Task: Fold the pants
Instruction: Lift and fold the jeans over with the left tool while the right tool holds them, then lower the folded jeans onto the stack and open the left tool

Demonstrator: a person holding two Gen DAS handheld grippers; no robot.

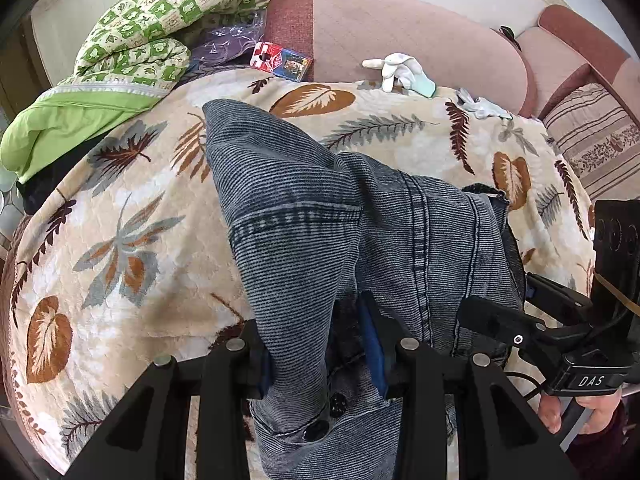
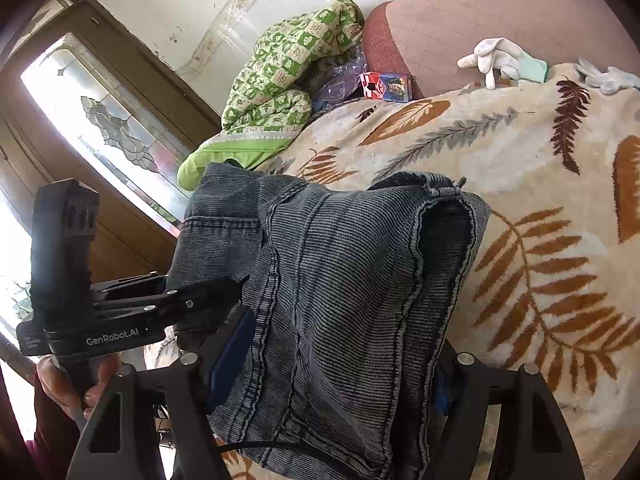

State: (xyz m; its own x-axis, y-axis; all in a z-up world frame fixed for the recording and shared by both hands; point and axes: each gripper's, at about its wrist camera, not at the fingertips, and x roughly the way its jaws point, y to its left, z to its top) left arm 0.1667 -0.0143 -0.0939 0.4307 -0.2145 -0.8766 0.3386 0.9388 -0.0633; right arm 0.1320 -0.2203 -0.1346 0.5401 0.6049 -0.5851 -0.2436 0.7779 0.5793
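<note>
Dark blue-grey corduroy pants (image 1: pixel 320 216) lie bunched on a leaf-patterned blanket (image 1: pixel 120 248); they also fill the right wrist view (image 2: pixel 352 280). My left gripper (image 1: pixel 324 360) is shut on the waist end, near two black buttons (image 1: pixel 320 428). My right gripper (image 2: pixel 332 368) is shut on a thick fold of the same pants. The right gripper also shows in the left wrist view (image 1: pixel 516 320), at the pants' right edge. The left gripper also shows in the right wrist view (image 2: pixel 208 292), at the pants' left edge. Both hold the cloth lifted off the blanket.
A green patterned quilt (image 1: pixel 160 20) is heaped at the back left. A small red and blue box (image 1: pixel 280 60) and white gloves (image 1: pixel 400 74) lie near the pink sofa back (image 1: pixel 420 32). A striped cushion (image 1: pixel 596 140) sits right. A glass door (image 2: pixel 100 128) stands left.
</note>
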